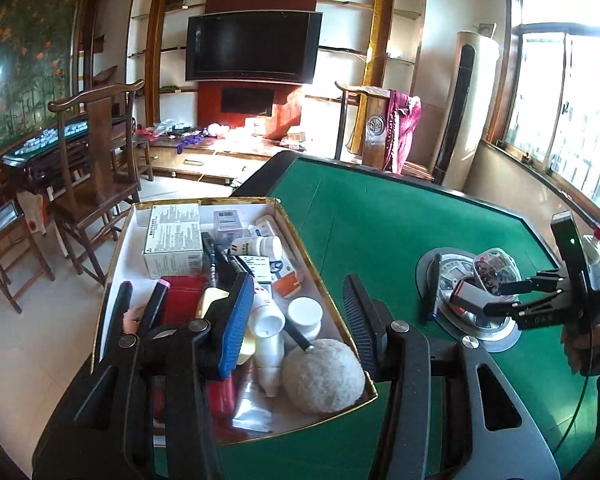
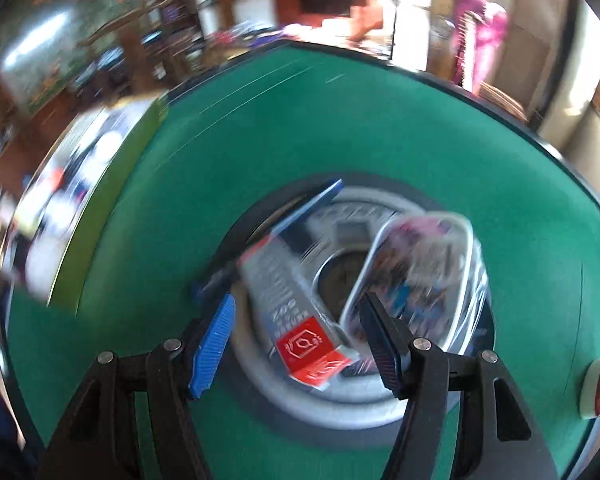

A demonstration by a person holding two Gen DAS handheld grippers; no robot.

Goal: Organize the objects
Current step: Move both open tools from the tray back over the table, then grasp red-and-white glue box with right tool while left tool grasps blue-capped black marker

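right gripper (image 2: 296, 340) jaws stand apart, empty, over the grey carton (image 2: 288, 300) (left gripper (image 1: 300, 316) likewise apart, empty); a hurried closure risks catching the clear container (image 2: 424, 272).

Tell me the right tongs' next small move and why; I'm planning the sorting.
Probably lower the right tongs and close on the grey-and-red box: they hang open above it on the table's metal hub, and the tray already holds the other items.
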